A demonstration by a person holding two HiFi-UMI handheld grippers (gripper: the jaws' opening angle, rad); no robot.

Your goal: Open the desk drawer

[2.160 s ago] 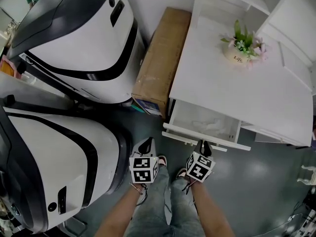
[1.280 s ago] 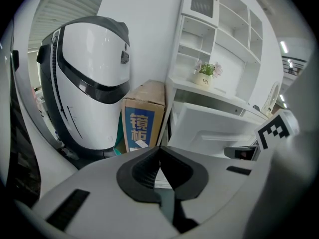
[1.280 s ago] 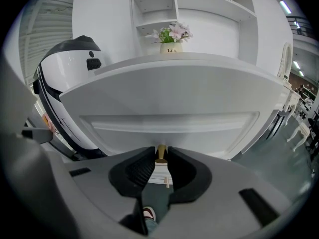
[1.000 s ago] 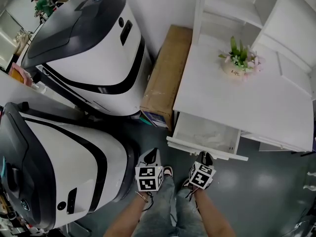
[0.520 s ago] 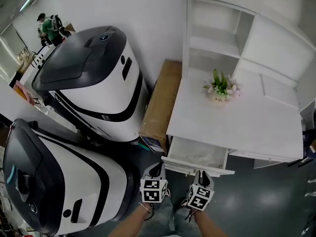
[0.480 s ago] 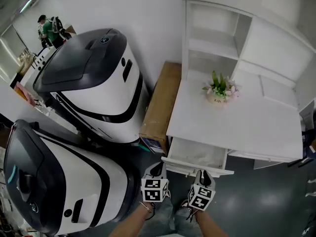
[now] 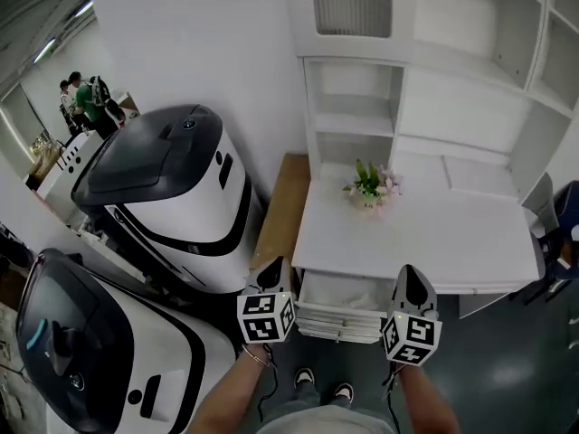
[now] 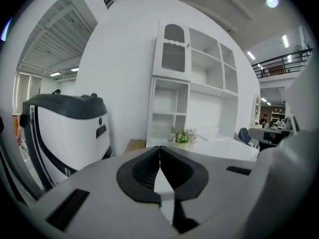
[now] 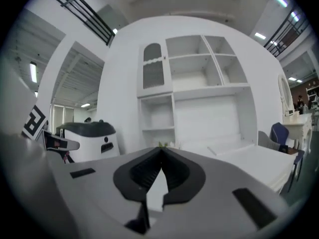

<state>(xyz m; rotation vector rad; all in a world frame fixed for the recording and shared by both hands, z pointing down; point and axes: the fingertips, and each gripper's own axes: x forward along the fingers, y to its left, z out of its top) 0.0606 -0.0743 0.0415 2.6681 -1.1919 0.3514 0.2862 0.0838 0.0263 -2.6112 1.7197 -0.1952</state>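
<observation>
The white desk (image 7: 434, 242) has its drawer (image 7: 339, 304) pulled out below the top, with pale contents inside. My left gripper (image 7: 274, 263) hangs in the air left of the drawer, shut and empty. In the left gripper view its pads (image 8: 149, 166) meet at the tips. My right gripper (image 7: 409, 270) floats in front of the desk's edge, right of the drawer. Its jaws are closing and now touch with nothing between them, as the right gripper (image 9: 160, 152) shows in its own view. Neither gripper touches the drawer.
A flower pot (image 7: 366, 186) stands on the desk, under a white hutch of shelves (image 7: 425, 52). Two large white-and-dark machines (image 7: 172, 197) (image 7: 99, 360) fill the left side. A cardboard box (image 7: 280, 206) lies between them and the desk. A blue chair (image 7: 565, 215) is at right.
Both grippers have risen away from the drawer front and spread apart. The right gripper's jaws have come together. The head view has tipped up toward the hutch. The drawer stays pulled out.
</observation>
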